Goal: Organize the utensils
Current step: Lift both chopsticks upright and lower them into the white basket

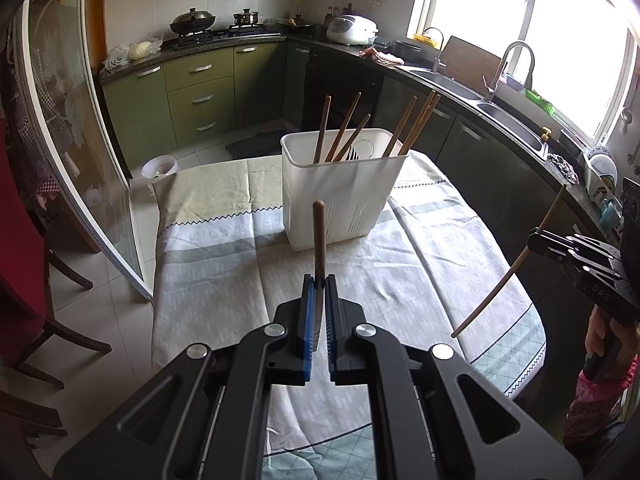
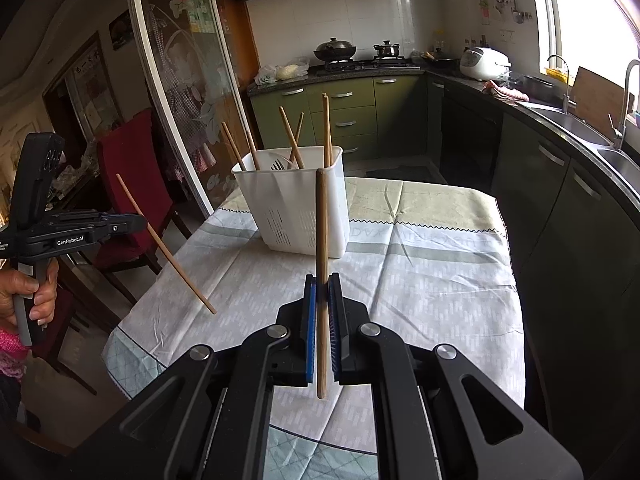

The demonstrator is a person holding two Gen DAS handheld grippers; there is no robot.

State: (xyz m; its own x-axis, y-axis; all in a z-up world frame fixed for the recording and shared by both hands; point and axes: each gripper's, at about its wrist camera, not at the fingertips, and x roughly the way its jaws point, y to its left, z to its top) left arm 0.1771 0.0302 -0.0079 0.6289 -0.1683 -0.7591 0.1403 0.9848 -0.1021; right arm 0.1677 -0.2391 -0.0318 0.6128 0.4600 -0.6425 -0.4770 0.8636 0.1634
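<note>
A white slotted utensil holder (image 1: 340, 196) (image 2: 296, 208) stands on the clothed table (image 1: 420, 272) with several wooden chopsticks leaning in it. My left gripper (image 1: 319, 280) is shut on a brown chopstick (image 1: 319, 232) that stands upright, a short way before the holder. In the right wrist view that gripper (image 2: 140, 222) shows at the left with its chopstick (image 2: 180, 268) slanting down. My right gripper (image 2: 322, 280) is shut on a paler chopstick (image 2: 321, 220), also upright in front of the holder. From the left wrist it (image 1: 534, 238) appears at the right edge, chopstick (image 1: 496, 284) angled downward.
A slotted spoon (image 2: 276, 165) rests inside the holder. Dark wooden chairs (image 2: 128, 200) and a glass sliding door (image 1: 80, 160) stand left of the table. A lined bin (image 1: 159, 168) sits on the floor behind it. A counter with sinks (image 1: 508, 120) runs along the right.
</note>
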